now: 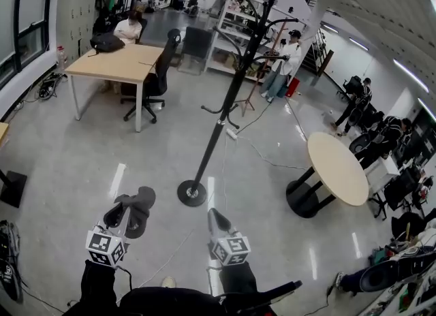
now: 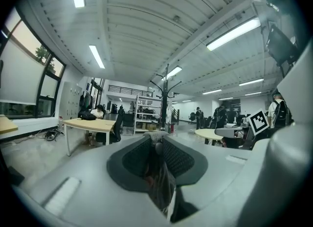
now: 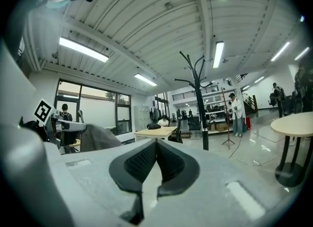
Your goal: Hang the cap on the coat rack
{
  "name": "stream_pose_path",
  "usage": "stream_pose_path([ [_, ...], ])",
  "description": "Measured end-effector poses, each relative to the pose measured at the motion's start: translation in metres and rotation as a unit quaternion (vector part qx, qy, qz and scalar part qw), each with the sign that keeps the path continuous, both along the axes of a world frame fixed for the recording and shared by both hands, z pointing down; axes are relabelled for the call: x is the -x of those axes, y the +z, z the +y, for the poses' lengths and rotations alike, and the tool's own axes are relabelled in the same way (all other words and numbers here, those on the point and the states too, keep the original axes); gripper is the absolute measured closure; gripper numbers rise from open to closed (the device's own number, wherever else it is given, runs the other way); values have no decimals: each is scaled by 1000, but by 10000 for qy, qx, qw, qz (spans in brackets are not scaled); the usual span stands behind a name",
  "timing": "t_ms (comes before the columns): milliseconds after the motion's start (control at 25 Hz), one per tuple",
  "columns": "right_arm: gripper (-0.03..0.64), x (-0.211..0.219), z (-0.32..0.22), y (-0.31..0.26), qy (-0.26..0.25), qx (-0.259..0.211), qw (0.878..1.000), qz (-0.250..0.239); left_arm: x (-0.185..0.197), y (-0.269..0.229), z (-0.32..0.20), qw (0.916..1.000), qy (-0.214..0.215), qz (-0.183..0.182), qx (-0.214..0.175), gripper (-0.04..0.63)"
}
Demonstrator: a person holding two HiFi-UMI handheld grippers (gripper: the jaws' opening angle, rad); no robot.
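Floor (image 1: 68, 165) glossy grey around coat rack (image 1: 221, 122)

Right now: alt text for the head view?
The left gripper holds a dark grey cap, the right gripper is shut and empty, both facing a black coat rack on a glossy floor. Wooden desk far left, round table right.

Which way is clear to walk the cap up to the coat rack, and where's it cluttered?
Clear: the bare floor straight ahead up to the coat rack, and the stretch between the rack and the wooden desk. The rack's hooks look bare. Cluttered on the right: a cable trails toward the round table.
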State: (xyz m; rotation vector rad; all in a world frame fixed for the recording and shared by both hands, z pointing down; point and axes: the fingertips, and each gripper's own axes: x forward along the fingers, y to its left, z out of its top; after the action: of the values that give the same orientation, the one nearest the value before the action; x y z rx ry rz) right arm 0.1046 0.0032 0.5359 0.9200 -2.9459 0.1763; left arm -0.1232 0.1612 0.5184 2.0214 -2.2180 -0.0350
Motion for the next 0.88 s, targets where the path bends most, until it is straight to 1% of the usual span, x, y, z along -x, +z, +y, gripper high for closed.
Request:
stream_pose_path([
  [200,614,-2,-22,5,20,27,10000,-61,4,3,-22,10000,-81,28,-33,517],
  [400,615,-9,-35,9,120,138,9998,-121,3,8,-35,9999,-62,-7,141,517],
  [560,614,-9,-46,11,187,158,9996,-164,7,6,-46,9999,-42,-23,137,517],
  [720,614,-9,-59,17,275,193,9993,-161,13,7,-65,9999,24,-22,128,517],
  [880,615,-7,-84,18,401,172,9989,-166,19,9,-96,9998,162,-10,100,517],
])
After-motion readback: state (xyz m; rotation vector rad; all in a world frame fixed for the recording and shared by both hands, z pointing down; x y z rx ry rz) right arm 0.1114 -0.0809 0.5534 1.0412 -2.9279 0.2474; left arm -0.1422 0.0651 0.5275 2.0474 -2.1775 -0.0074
